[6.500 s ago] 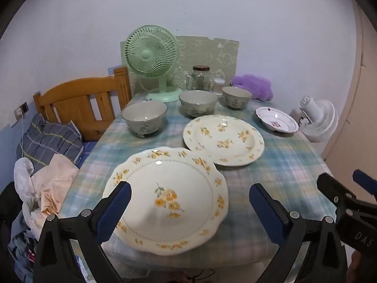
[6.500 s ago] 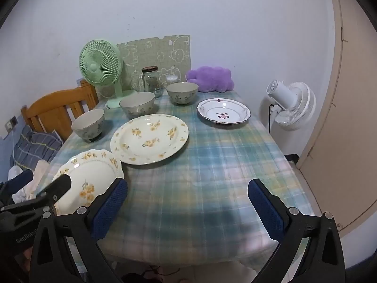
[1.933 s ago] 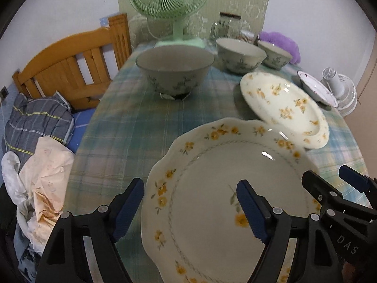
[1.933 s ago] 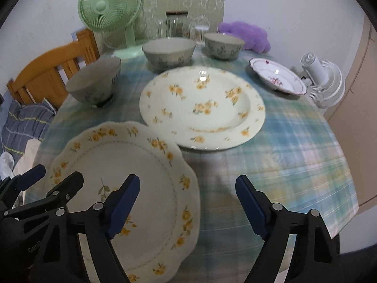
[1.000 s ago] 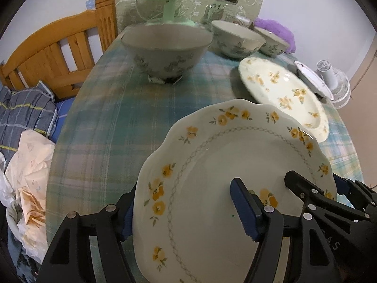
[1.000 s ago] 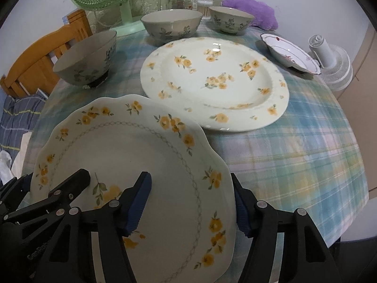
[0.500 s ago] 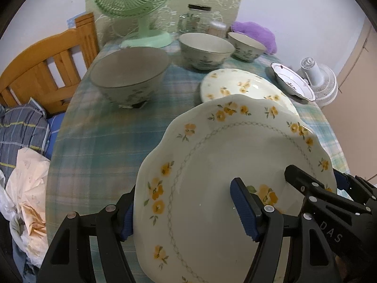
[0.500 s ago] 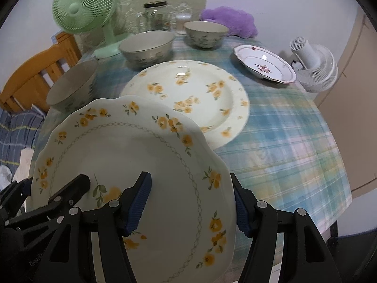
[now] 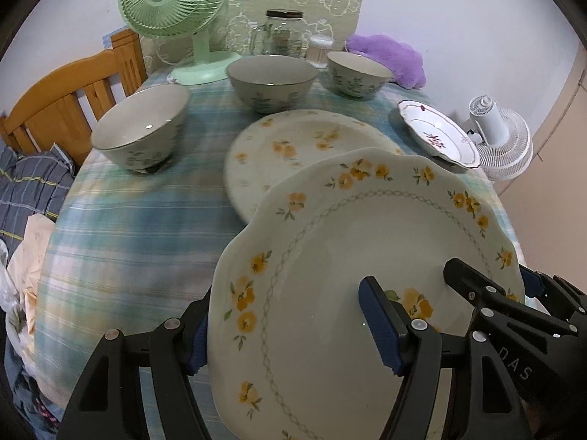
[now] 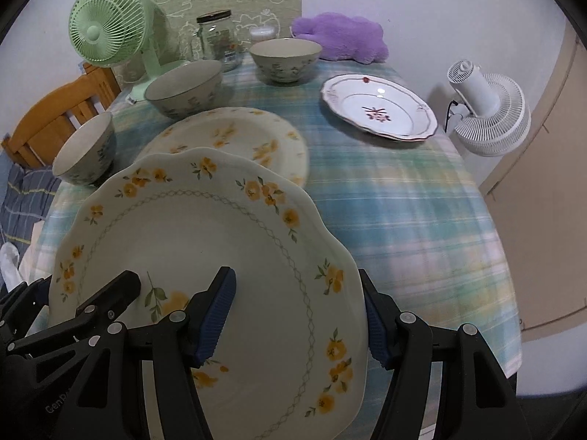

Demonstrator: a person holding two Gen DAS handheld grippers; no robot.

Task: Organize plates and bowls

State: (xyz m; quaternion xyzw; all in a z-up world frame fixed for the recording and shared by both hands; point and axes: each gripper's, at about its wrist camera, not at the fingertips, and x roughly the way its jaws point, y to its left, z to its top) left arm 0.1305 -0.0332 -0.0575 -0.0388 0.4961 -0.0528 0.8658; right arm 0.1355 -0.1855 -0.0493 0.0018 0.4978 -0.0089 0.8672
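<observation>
I hold the scalloped plate (image 9: 367, 256) between my two claws: glossy cream ceramic, wavy rim, yellow flower sprigs and a thin chain line around the well. It is lifted clear of the table (image 10: 403, 201) and tilted, its far edge overlapping the round flowered plate (image 9: 293, 146) that lies flat behind it. My left gripper (image 9: 290, 330) clamps the plate's edge at 9 o'clock in the left wrist view, one ribbed blue pad (image 9: 378, 326) on top of the well, the other under the rim. My right gripper (image 10: 301, 319) does the same on the opposite edge, at 3 o'clock in the right wrist view, with one blue pad (image 10: 216, 315) on the face and the other outside the rim. Both sets of jaws are closed on the plate.

The table wears a soft plaid cloth in pale blue, green and yellow. On it, from 10 to 12 o'clock in the left wrist view, stand three deep glazed bowls with grey leaf prints: the near bowl (image 9: 141, 135), the middle bowl (image 9: 271, 80) and the far bowl (image 9: 357, 73). At 1 o'clock lies a small white plate (image 10: 379, 112) with a red motif. Behind them are a green fan (image 9: 176, 11), a glass jar (image 9: 282, 35) and a fuzzy purple cushion (image 10: 341, 36). A wooden chair (image 9: 69, 102) stands at 10 o'clock, a white fan (image 10: 488, 113) at 2 o'clock against the pale wall.
</observation>
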